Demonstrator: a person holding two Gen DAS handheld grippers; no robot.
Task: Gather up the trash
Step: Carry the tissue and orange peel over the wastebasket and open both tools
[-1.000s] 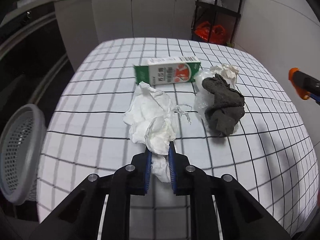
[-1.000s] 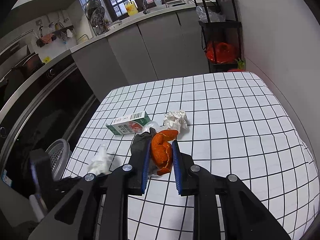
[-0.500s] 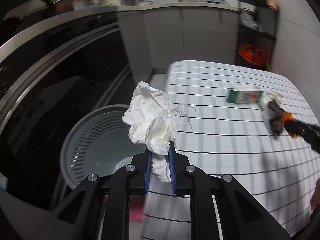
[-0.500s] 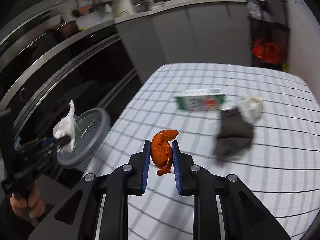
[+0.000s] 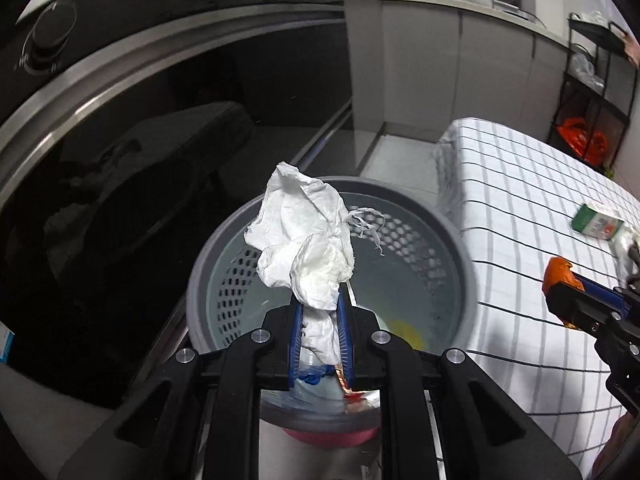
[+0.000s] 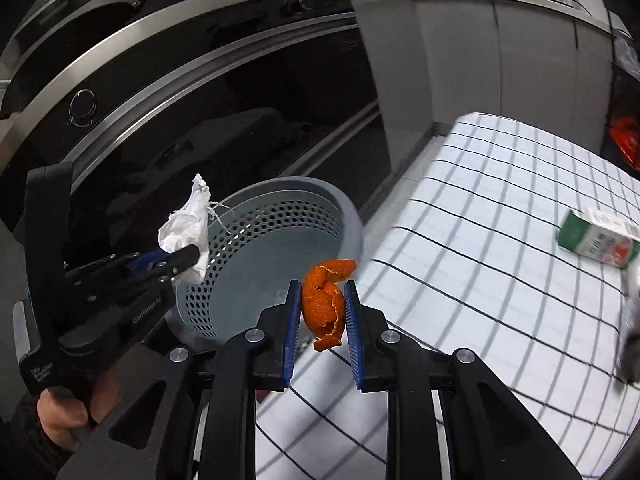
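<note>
No text is sharp enough to read.

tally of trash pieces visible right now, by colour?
White: 1, the crumpled white paper tissue
Orange: 1, the curled orange peel
Green and white: 1, the green-and-white drink carton
Total: 3

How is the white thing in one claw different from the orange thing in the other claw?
The crumpled tissue is white, soft and bulky, billowing well past the left claw; the orange peel is bright orange, curled and smaller, sitting mostly between the right claw's fingers. The tissue hangs over the grey basket; the peel is beside the rim, over the table's edge. Both are pinched trash.
</note>
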